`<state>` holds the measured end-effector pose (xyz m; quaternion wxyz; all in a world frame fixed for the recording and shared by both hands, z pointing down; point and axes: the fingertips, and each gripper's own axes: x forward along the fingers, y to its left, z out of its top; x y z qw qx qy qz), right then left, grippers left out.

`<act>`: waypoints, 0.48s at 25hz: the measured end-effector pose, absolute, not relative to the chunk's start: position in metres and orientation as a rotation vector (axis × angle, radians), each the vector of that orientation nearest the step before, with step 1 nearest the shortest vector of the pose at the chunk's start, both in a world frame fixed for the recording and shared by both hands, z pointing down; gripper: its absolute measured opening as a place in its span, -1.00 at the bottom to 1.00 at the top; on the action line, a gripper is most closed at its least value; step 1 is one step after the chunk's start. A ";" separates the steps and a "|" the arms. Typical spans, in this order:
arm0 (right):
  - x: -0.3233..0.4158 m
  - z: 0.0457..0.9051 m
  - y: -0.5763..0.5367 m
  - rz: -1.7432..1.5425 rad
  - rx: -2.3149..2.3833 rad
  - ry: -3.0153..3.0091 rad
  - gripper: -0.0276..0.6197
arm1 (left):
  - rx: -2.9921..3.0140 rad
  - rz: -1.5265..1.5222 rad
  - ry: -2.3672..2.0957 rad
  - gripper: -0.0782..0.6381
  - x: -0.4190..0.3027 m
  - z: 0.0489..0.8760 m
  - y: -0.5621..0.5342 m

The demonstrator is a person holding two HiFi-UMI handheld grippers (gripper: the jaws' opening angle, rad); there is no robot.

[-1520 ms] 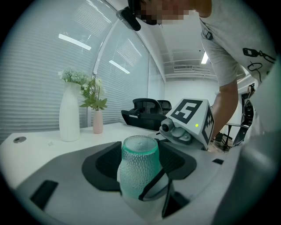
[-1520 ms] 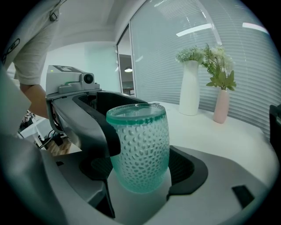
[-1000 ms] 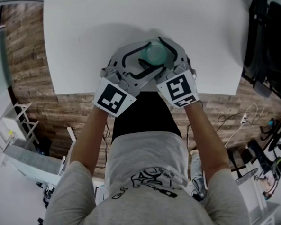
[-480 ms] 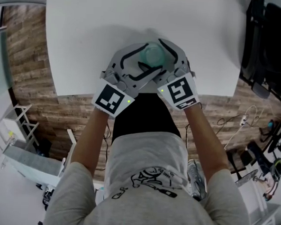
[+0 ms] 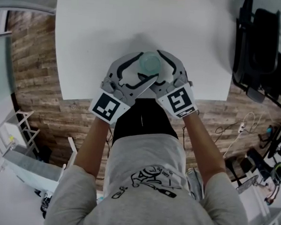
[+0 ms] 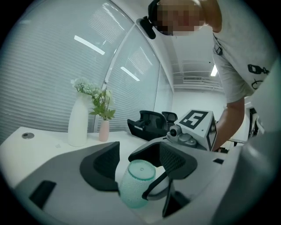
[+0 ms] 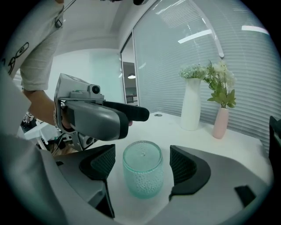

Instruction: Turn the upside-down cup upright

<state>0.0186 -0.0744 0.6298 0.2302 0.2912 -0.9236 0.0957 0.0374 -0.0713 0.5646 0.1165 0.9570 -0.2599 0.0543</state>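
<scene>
Mid-frame on the white rectangular table [image 5: 112, 27], the grey left gripper [image 6: 139, 161] and grey right gripper [image 7: 142, 165] both stand wide, gripping nothing, around the base-up teal dimpled glass cup [image 5: 149, 62]. Best to clamp its wall squarely, then roll it slowly.

A white desk [image 5: 192, 36] fills the upper middle of the head view, with wood-plank floor [image 5: 32, 65] to its left. A black chair [image 5: 258, 45] stands at upper right. Left of centre in the left gripper view, a tall white vase [image 6: 78, 125] of flowers stands just beside a small pink vase [image 6: 103, 131].
</scene>
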 end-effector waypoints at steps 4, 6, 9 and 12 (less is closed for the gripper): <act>0.024 0.606 -0.079 0.256 0.848 -2.560 0.28 | 2.755 0.084 -0.804 -0.01 0.031 0.540 -0.073; 0.026 0.593 -0.082 0.247 0.871 -2.574 0.28 | 2.755 0.062 -0.823 -0.01 0.026 0.528 -0.075; 0.029 0.572 -0.085 0.245 0.897 -2.593 0.28 | 2.757 0.027 -0.847 -0.01 0.023 0.507 -0.076; 0.036 0.552 -0.087 0.248 0.923 -2.602 0.28 | 2.737 -0.003 -0.876 -0.01 0.019 0.486 -0.076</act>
